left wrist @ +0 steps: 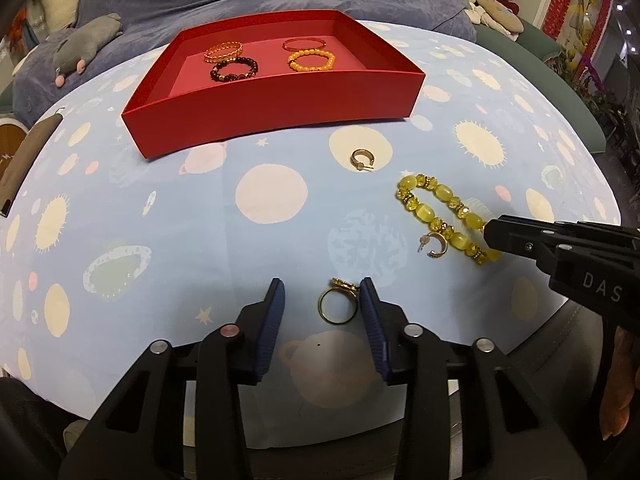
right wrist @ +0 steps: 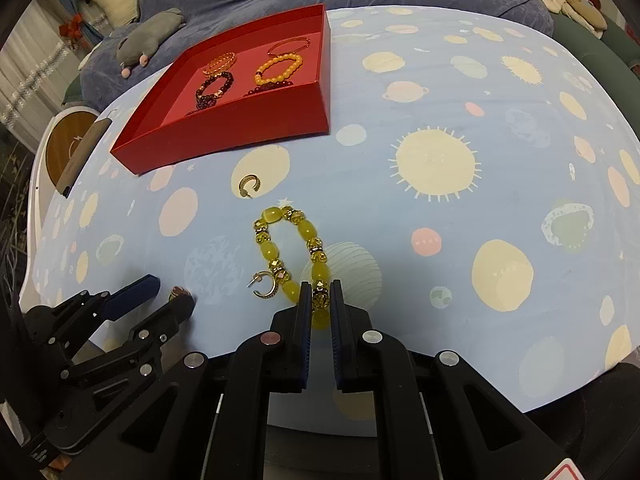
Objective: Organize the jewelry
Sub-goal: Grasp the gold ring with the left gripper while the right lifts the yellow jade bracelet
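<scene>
Gold ring (left wrist: pixel 338 306) sits on the space-print cloth (left wrist: pixel 160 208) btwn our left gripper (left wrist: pixel 322 300) pads; jaws partly apart, ring's top just at the right-hand pad, other pad (left wrist: pixel 276 304) clear of it, so no grip on it as far as we can see. We'd judge it light, stiff & slippery on a soft cloth, so it may skate or tip; best to pinch across the band w/ both pads square, not on the decorated head. Our right gripper (right wrist: pixel 320 300) is pinched narrow on the yellow bead bracelet (right wrist: pixel 292 256), gripping a small faceted bead at its near end. Bracelet is floppy, prob. on elastic, heavier than the ring; lifted from one end it'll dangle & swing, beads glassy so likely chip-prone. One hoop earring (right wrist: pixel 266 284) lies touching the bracelet & could get dragged along. Second earring (left wrist: pixel 362 159) lies nearer the red tray (left wrist: pixel 272 120), which already holds several bracelets.
</scene>
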